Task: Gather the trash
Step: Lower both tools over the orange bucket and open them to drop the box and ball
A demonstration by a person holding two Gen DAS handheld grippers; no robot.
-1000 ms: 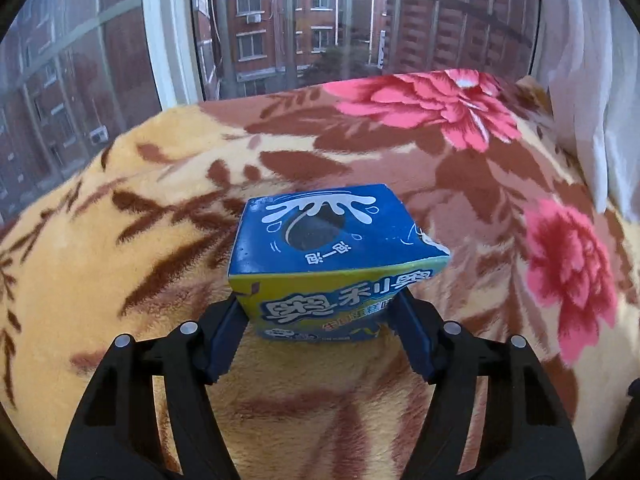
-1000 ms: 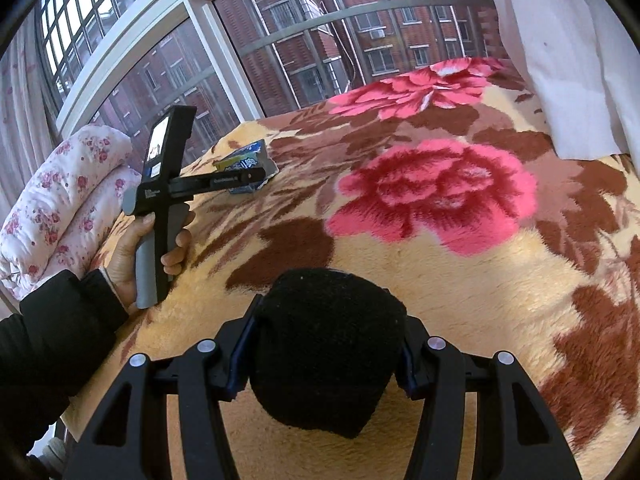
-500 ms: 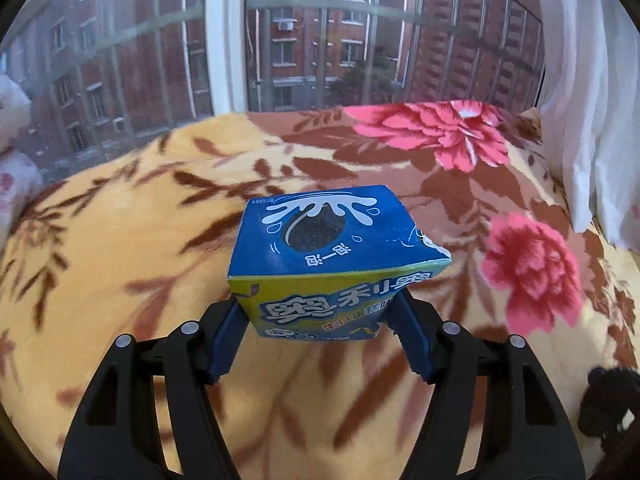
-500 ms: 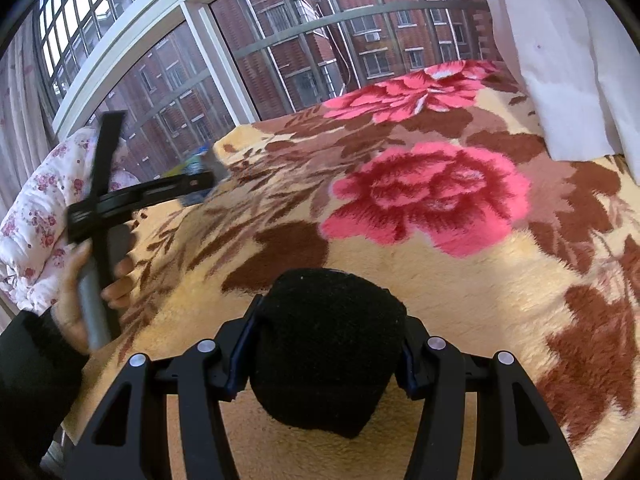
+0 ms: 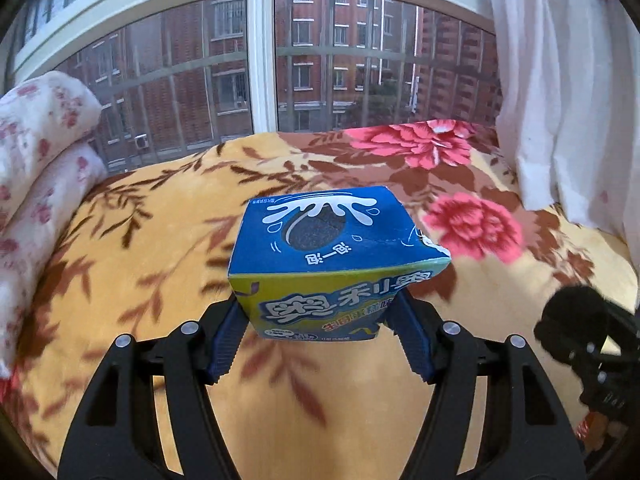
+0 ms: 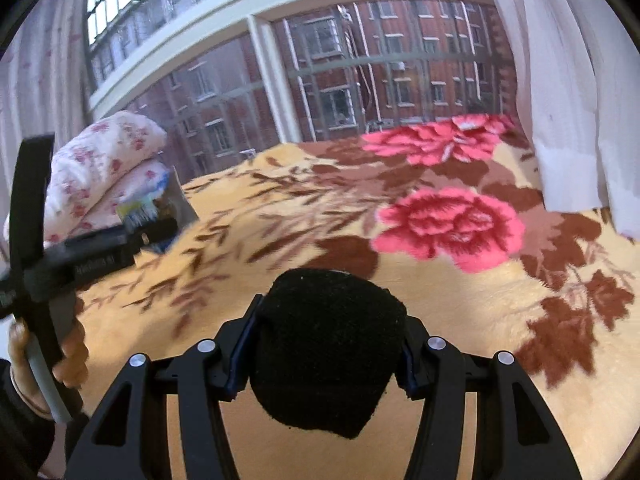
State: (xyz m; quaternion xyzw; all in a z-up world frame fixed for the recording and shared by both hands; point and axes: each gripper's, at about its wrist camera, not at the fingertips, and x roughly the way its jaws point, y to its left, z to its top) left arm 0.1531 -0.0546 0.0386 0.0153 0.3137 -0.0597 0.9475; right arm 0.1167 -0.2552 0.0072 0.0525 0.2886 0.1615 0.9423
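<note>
Pink-sprigged white bedding, a folded quilt [image 5: 36, 168], lies stacked at the far left of the bed against the window [image 5: 256, 72]; beside it spreads the plush blanket [image 5: 168, 240], yellow with brown leaves and large pink flowers, covering the whole bed. In the left wrist view the left gripper [image 5: 320, 336] is clamped on a blue and yellow snack box [image 5: 332, 264], its blue ribbed pads pressing the box's two sides; the box is held clear above the blanket, its blue top with a white splash and a dark biscuit facing up, one upper corner torn; its yellow front carries printed characters. Further right in that view the right gripper appears at the frame's edge with a black fuzzy lump [image 5: 572, 316] between its fingers; beyond it a white curtain [image 5: 568, 92] hangs down to the blanket's right side. In the right wrist view a hand [image 6: 48, 352] at the far left grasps the left gripper's grey handle, a dark sleeve below it; the snack box shows there only as a blurred blue and yellow patch in front of the quilt. At the centre the right gripper [image 6: 324, 348] is closed on the black fuzzy lump, a rounded, coarse, sponge-like mass squeezed between both pads and raised above the blanket; what it is exactly I cannot tell. Red brick buildings fill the panes behind.
</note>
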